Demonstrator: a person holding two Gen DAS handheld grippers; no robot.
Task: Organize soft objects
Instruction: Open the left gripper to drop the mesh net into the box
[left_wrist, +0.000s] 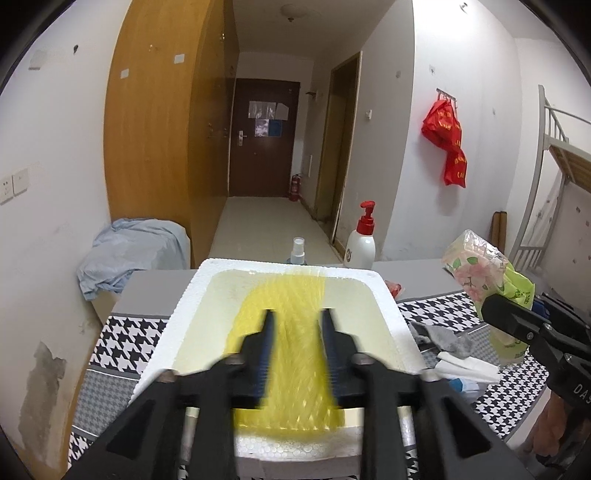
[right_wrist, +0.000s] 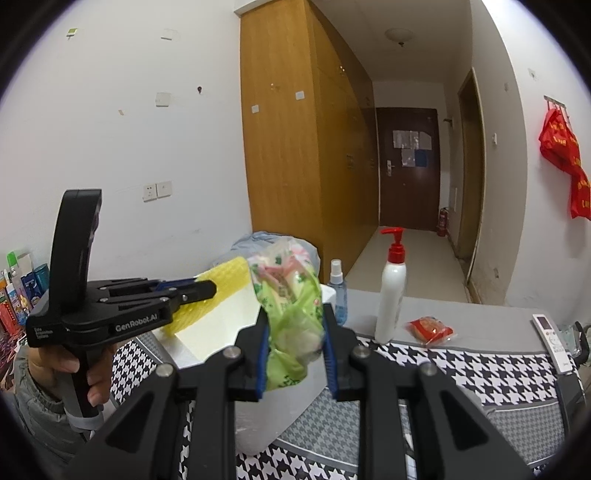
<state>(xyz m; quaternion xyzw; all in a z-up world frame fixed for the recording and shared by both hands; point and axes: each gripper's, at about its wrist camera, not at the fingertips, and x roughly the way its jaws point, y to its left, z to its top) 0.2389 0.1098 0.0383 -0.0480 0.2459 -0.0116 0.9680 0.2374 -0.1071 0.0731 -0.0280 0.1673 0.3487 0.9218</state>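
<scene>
A yellow foam net (left_wrist: 288, 332) lies in the white foam box (left_wrist: 391, 306) on the houndstooth table. My left gripper (left_wrist: 297, 314) is over the box, jaws apart, with the net between and under its blurred fingers, which do not press on it. In the right wrist view the left gripper (right_wrist: 208, 288) shows from the side, the yellow net (right_wrist: 225, 275) at its tip. My right gripper (right_wrist: 295, 314) is shut on a green plastic bag (right_wrist: 291, 325) of flowered tissue packs, held above the box's near wall (right_wrist: 258, 424). The bag (left_wrist: 476, 266) also shows at the right of the left wrist view.
A red-pump lotion bottle (right_wrist: 391, 295) and a spray bottle (right_wrist: 338, 288) stand behind the box. A red packet (right_wrist: 430, 330) and a remote (right_wrist: 550, 339) lie to the right. A grey sock (left_wrist: 450, 341) and white tissues (left_wrist: 465, 363) lie beside the box. A bluish cloth heap (left_wrist: 129, 251) sits left.
</scene>
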